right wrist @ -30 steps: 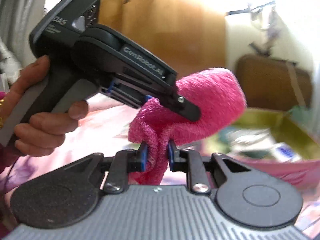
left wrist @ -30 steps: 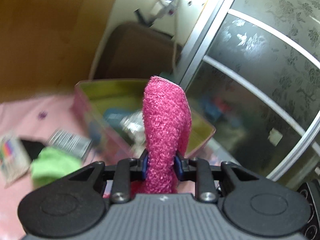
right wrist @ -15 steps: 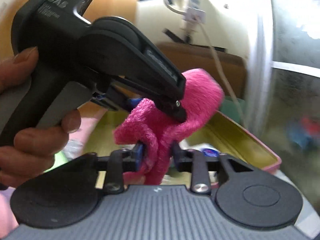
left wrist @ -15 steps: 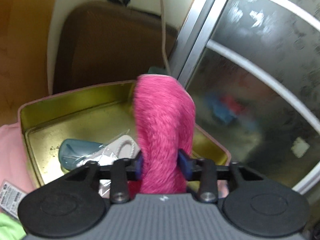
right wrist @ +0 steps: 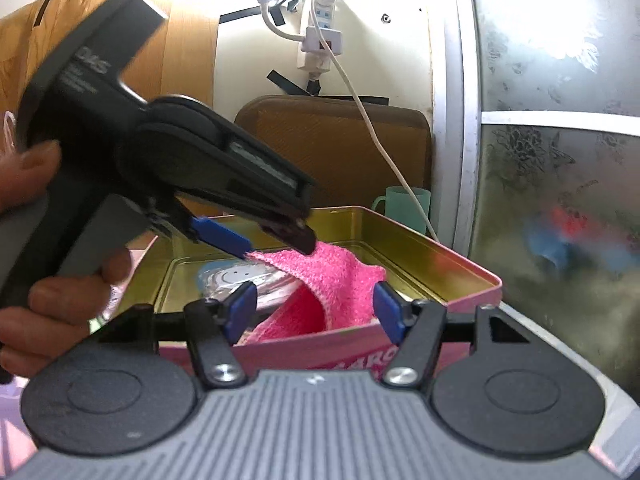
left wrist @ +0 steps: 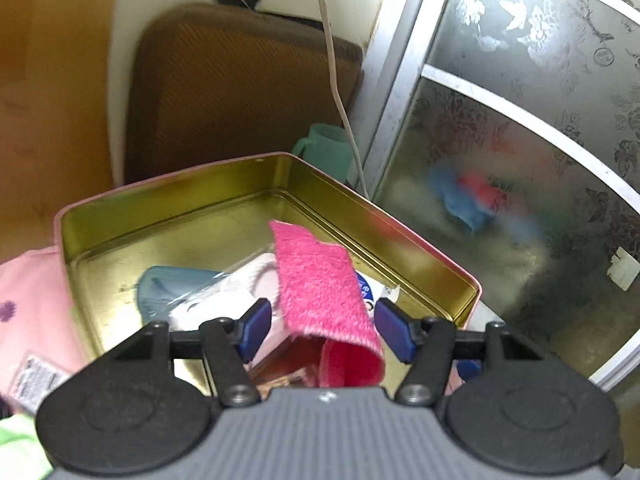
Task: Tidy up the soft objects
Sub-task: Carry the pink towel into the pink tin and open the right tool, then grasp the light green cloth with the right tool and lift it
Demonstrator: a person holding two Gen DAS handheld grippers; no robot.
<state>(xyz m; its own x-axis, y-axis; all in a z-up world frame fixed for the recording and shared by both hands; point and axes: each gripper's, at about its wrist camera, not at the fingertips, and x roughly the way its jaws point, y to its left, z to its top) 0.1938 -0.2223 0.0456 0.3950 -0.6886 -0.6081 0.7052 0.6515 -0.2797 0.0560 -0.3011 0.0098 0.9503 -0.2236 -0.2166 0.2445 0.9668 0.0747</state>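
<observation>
The pink cloth point(left wrist: 322, 288) lies folded inside the tin box point(left wrist: 168, 208), draped over the things already in it: a clear bag with something white point(left wrist: 224, 300) and a pale blue item point(left wrist: 168, 284) beside that. From the right wrist view the cloth point(right wrist: 332, 280) humps up just behind the box's near wall point(right wrist: 440, 344).

The left gripper point(left wrist: 320, 330) hangs over the box with its fingers spread wide, the cloth lying loose between them and neither blue pad point(left wrist: 254, 328) pressing it. The right gripper point(right wrist: 314, 312) is likewise released, its pads apart on either side of the cloth. In the right view the left gripper point(right wrist: 276, 240) reaches in from the left, its tips at the cloth's upper edge, partly blocking the box interior.

Behind the box stand a green cup point(left wrist: 328, 148) and a brown case point(left wrist: 240, 92) against the wall; a white cord point(right wrist: 360, 92) hangs down from a power strip point(right wrist: 320, 40). A patterned glass door point(left wrist: 520, 140) is to the right. The box rests on a pink sheet point(left wrist: 28, 300).
</observation>
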